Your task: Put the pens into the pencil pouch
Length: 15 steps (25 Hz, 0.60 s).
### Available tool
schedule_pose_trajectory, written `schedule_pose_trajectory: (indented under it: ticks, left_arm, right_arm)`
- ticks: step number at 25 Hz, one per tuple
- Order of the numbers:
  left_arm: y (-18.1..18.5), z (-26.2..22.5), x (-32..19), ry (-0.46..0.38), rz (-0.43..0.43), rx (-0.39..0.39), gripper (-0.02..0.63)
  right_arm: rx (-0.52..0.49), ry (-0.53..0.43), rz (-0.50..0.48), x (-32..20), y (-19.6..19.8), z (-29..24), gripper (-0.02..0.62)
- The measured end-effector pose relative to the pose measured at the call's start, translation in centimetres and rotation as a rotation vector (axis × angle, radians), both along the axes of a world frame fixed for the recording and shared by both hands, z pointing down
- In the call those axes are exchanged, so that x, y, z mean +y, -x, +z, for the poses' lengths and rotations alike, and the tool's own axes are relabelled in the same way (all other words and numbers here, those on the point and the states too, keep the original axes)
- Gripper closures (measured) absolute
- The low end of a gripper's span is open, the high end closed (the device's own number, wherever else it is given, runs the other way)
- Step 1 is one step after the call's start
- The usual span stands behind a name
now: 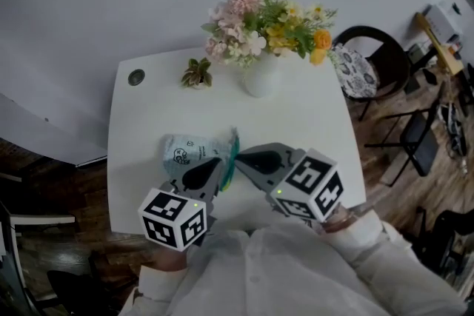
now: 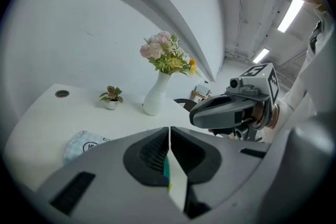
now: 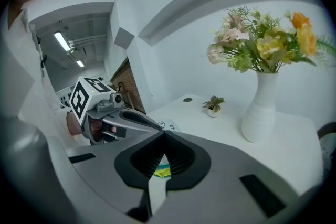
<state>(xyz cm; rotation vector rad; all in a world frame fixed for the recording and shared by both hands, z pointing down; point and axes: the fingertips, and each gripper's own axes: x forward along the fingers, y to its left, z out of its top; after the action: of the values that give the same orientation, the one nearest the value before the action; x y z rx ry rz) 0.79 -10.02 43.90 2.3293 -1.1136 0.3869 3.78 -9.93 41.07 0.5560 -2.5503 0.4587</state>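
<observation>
The pale blue-grey fabric pencil pouch (image 1: pixel 185 153) with a small printed badge lies flat on the white square desk (image 1: pixel 311 122), near the front edge and just ahead of both tools. A thin teal strip (image 1: pixel 232 156) runs along the pouch's right edge. It may be a pen, or it may be the pouch's trim; the views do not show which.

The left claw (image 2: pixel 169 136) is pressed together over the pouch's near end, and a sliver of teal shows in the seam under its pads. The right claw (image 3: pixel 164 139) is also pressed together, just right of the strip, with a bit of yellow-green and teal showing below it. Neither view shows whether either claw actually nips that edge.

No loose pens lie anywhere on the bare desk. Farther back stand only a white ribbed vase of pink and yellow flowers (image 1: pixel 261 74) and a small potted plant (image 1: pixel 197 74). This suggests the loading is mostly done. What seems left is seating or closing whatever sits at the pouch's mouth.
</observation>
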Motion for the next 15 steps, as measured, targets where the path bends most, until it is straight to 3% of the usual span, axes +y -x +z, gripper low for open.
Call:
schedule_pose_trajectory:
  ticks: [4, 15]
  left_arm:
    - [0.6, 0.9, -0.7, 0.026, -0.043, -0.059, 0.598]
    - [1.3, 2.1, -0.5, 0.055, -0.14, -0.071, 0.597]
  right_arm:
    - [0.033, -0.024, 0.045, -0.3, -0.3, 0.3, 0.589]
    - [-0.048, -0.025, 0.186, -0.7, -0.4, 0.8, 0.589]
